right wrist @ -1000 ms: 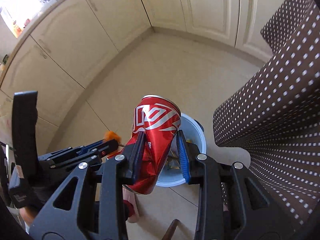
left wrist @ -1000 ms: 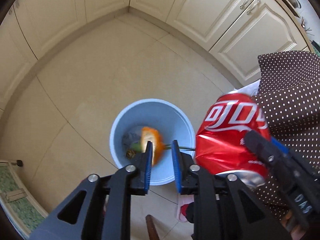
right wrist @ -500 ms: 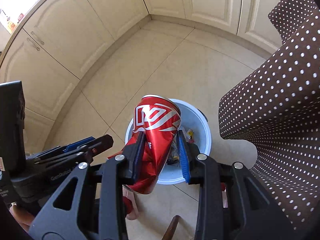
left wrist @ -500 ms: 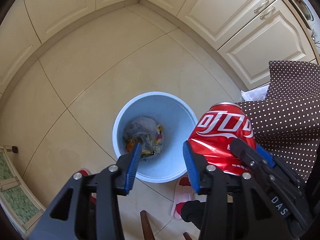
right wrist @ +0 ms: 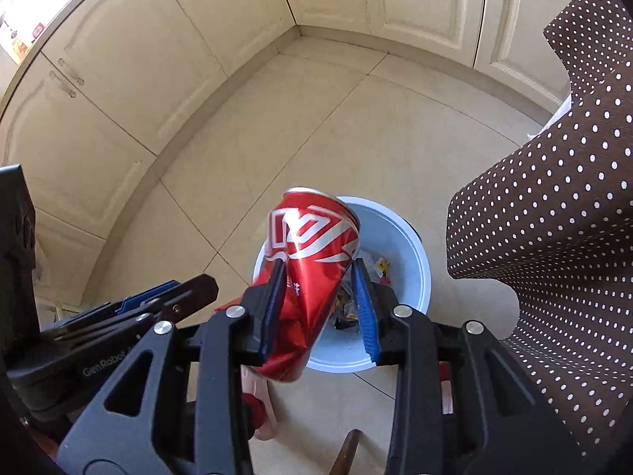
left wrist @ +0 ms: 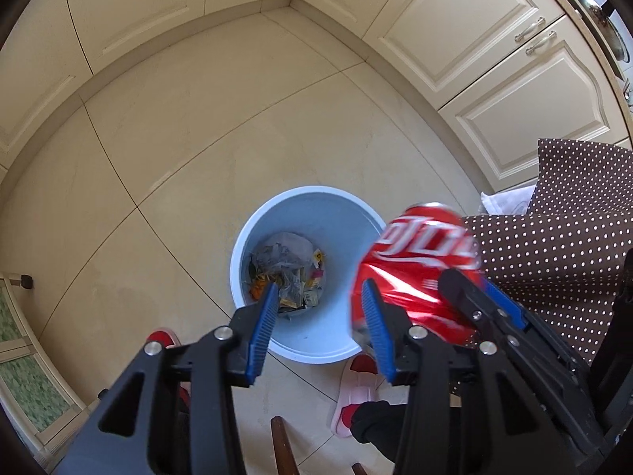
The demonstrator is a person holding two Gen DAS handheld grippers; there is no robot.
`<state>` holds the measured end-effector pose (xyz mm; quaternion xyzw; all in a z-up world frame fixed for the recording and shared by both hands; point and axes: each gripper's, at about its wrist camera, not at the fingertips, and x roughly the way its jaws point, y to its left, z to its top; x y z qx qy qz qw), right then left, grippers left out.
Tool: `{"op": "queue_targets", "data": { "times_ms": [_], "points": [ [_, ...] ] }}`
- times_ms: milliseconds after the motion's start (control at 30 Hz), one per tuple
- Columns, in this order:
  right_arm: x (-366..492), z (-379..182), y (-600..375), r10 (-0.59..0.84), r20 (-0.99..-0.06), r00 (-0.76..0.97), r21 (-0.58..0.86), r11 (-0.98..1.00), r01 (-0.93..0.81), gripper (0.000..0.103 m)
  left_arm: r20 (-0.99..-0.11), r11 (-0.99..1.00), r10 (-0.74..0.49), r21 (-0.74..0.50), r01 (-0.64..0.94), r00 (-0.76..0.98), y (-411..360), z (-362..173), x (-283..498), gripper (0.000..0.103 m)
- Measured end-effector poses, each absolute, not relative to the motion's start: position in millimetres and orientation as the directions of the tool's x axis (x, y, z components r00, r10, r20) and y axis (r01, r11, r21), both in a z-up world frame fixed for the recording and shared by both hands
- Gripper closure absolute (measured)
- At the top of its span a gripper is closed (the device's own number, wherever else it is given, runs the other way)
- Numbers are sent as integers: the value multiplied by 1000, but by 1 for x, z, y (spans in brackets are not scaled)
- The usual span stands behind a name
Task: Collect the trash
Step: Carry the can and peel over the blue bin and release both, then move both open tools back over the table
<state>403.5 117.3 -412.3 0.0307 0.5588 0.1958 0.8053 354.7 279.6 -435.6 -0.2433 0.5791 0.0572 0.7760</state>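
A light blue trash bin (left wrist: 316, 213) stands on the tiled floor with several scraps and an orange peel inside; it also shows in the right wrist view (right wrist: 399, 237). My left gripper (left wrist: 320, 328) is open and empty above the bin's near rim. My right gripper (right wrist: 320, 308) holds a crushed red soda can (right wrist: 312, 253) above the bin's left side; the right finger stands slightly off the can. The can also shows in the left wrist view (left wrist: 419, 265), to the right of the bin, with the right gripper behind it.
Cream kitchen cabinets (left wrist: 467, 39) line the walls around the corner. A brown polka-dot tablecloth (left wrist: 561, 229) hangs at the right, close to the bin. Pink and red slippers (left wrist: 356, 388) are on the floor below the bin. A wooden chair part (left wrist: 283, 451) sticks up at the bottom.
My left gripper has opened and let the orange peel fall into the bin. The can in my right gripper has moved over the bin, and the jaws have widened slightly.
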Motion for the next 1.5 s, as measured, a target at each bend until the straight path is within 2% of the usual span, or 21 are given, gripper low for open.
{"op": "queue_targets", "data": {
  "times_ms": [433,633,767,967,1033,1133,1300,1500],
  "points": [
    [395,-393,106,339,-881,330,247,924,-292,61,-920,889,-171,-298,-348,353,279,-417,350,57],
    [376,-338,83,323,-841,435,197,930,-310,61,-882,898,-165,-320,-302,442,265,-367,338,57],
    [351,-281,52,331,-778,535,180,932,-314,61,-841,913,-167,-329,-240,514,242,-318,326,57],
    [301,-190,-16,346,-641,685,185,936,-300,59,-741,940,-209,-332,-78,638,177,-224,303,57],
    [280,-161,-50,311,-587,748,167,950,-264,57,-714,946,-228,-324,-24,661,151,-202,297,53],
    [255,-134,-98,239,-531,813,144,971,-191,56,-684,945,-287,-318,80,671,103,-172,295,53],
    [235,-116,-188,101,-491,865,132,990,-41,55,-660,917,-397,-313,247,638,13,-143,298,52],
    [234,-121,-274,-2,-523,852,160,982,100,54,-681,879,-475,-339,335,557,-77,-146,318,52]
  ]
}}
